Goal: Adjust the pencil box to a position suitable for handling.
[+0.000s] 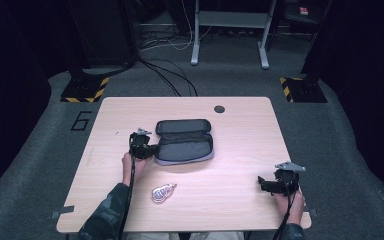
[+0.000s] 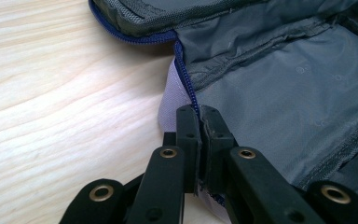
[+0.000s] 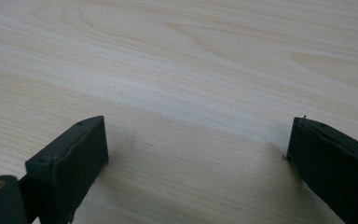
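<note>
While pinching the pouch (image 2: 279,88) rim, left tongs (image 2: 199,112) sit clamped.

Table (image 1: 230,165) evenly lit, surroundings dark; close views perhaps soft.

A wooden table (image 1: 240,150) carries an open pouch (image 1: 185,141) and a packet (image 1: 163,192).

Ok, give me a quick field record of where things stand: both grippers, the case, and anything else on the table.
left gripper: shut, jaws pinched on the near left edge of the pencil case by its blue zipper
right gripper: open, nothing between the jaws, low over bare wood at the table's near right
pencil case: grey, unzipped, lid folded back, at the table's middle
small packet: flat on the table, nearer the person than the case, untouched
table: light wood, dark round hole near the far edge
</note>
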A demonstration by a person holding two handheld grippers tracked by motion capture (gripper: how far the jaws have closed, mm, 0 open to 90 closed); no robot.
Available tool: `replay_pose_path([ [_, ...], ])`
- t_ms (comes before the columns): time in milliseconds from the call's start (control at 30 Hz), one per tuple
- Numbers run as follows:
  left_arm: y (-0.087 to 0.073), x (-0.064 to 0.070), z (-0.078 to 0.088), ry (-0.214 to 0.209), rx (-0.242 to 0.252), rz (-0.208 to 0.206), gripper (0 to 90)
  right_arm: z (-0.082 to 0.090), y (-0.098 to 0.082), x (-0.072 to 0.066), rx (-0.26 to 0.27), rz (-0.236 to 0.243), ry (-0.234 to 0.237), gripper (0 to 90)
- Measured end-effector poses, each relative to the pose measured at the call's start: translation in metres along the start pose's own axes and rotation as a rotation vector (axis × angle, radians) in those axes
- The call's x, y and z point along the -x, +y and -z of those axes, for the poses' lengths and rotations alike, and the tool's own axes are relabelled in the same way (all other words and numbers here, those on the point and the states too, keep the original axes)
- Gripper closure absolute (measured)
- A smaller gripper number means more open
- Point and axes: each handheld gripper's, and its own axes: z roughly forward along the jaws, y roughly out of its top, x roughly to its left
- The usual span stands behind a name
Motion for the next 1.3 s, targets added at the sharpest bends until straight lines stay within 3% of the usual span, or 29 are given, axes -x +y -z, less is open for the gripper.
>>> replay_pose_path([
  [367,0.008,0.009,-0.010,-0.024,0.003,-0.024,86.3,0.000,0.000,0.000,-0.001,0.000,0.000,4.7],
  [467,0.008,0.010,-0.009,-0.033,0.006,-0.010,82.9,0.000,0.000,0.000,-0.001,0.001,0.001,4.8],
  [533,0.008,0.008,-0.007,-0.060,0.005,-0.010,73.3,0.000,0.000,0.000,0.000,0.000,0.000,4.7],
  [567,0.007,0.009,-0.005,-0.066,0.007,0.013,61.5,0.000,0.000,0.000,0.000,0.000,0.000,4.7],
  [600,0.007,0.008,-0.004,-0.070,0.008,0.011,61.5,0.000,0.000,0.000,0.000,0.000,0.000,4.7],
  [667,0.004,0.006,0.002,-0.091,0.010,0.013,47.8,0.000,0.000,0.000,0.000,0.000,0.000,4.8],
  [867,-0.007,0.007,0.020,-0.104,0.052,-0.021,19.2,0.000,0.000,0.000,0.000,0.000,0.000,4.8],
  [933,-0.011,0.006,0.029,-0.111,0.055,-0.063,15.1,0.000,0.000,0.000,0.000,0.000,0.000,4.8],
  [1300,-0.037,0.022,0.065,-0.123,0.058,-0.187,4.4,0.000,0.000,0.000,0.000,0.001,0.000,4.9],
])
